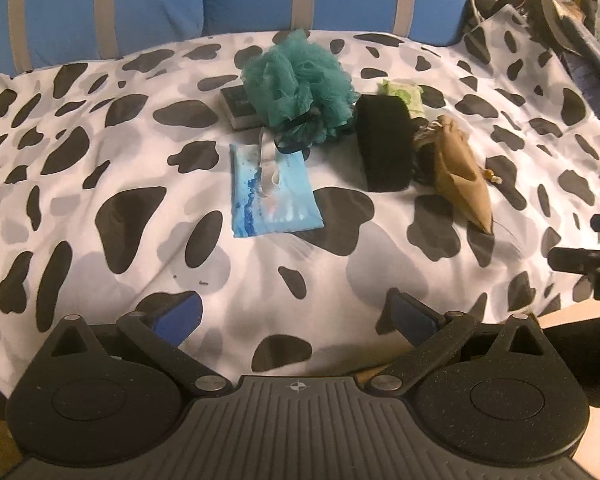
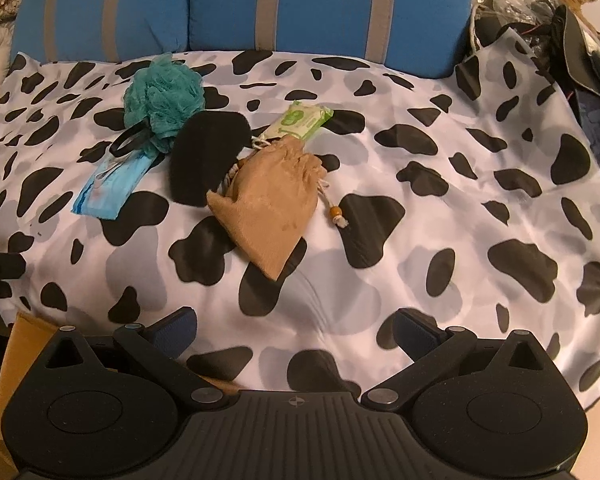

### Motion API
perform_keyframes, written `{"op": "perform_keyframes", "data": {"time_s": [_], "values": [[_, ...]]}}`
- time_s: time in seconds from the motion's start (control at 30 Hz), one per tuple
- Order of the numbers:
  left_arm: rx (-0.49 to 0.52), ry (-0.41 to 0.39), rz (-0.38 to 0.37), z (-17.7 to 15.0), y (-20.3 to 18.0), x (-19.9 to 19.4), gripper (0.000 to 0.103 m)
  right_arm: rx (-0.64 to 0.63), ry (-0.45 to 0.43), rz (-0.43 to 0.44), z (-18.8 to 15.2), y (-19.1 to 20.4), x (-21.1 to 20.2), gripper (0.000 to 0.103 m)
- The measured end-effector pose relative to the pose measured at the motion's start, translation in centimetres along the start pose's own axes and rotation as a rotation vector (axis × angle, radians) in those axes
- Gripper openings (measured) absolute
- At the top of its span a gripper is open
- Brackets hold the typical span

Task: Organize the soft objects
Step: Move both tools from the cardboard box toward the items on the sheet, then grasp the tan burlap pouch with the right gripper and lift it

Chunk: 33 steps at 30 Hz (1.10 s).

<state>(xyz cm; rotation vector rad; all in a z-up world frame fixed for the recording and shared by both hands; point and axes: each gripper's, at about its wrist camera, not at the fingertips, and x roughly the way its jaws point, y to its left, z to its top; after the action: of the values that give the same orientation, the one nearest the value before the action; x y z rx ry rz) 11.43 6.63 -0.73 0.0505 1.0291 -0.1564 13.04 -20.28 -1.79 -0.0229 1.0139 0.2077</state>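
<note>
Partly hidden: grey block (image 1: 236, 110) behind teal loofah (image 1: 300, 80) | both jaws wide, empty

Both grippers spread wide and carrying nothing, low at the near edge.

The left gripper (image 1: 296, 316) sits level, its two black linkage arms angled outward from the ribbed body, blue pads (image 1: 180, 314) well apart with nothing between them. The right gripper (image 2: 296, 330) mirrors that pose: jaws parted wide, blue pads (image 2: 416, 330) facing each other across a clear gap, fingers pointing toward the far side. Each shows at the edge of the other's view, the right gripper's dark frame poking in at the right of the left wrist view, so the two sit side by side, apart and not touching.
</note>
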Motion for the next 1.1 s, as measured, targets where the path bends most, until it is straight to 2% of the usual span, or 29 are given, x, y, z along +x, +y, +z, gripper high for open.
{"op": "perform_keyframes", "data": {"time_s": [0.2, 0.47, 0.7, 0.9, 1.1], "values": [[0.02, -0.003, 0.014, 1.0, 0.1, 1.5, 0.103, -0.009, -0.001, 0.004, 1.3, -0.4, 1.7, 0.103], [0.012, -0.051, -0.032, 2.4, 0.6, 1.9, 0.103, -0.031, -0.013, 0.052, 3.4, -0.4, 4.1, 0.103], [0.018, -0.064, -0.048, 3.9, 0.9, 2.5, 0.103, 0.024, 0.0, 0.125, 5.3, -0.8, 6.6, 0.103], [0.02, -0.071, -0.065, 4.7, 1.0, 2.7, 0.103, 0.045, -0.002, 0.154, 7.1, -0.8, 8.2, 0.103], [-0.011, -0.065, -0.07, 5.2, 1.4, 2.9, 0.103, 0.12, 0.022, 0.202, 8.6, -1.1, 10.1, 0.102]]}}
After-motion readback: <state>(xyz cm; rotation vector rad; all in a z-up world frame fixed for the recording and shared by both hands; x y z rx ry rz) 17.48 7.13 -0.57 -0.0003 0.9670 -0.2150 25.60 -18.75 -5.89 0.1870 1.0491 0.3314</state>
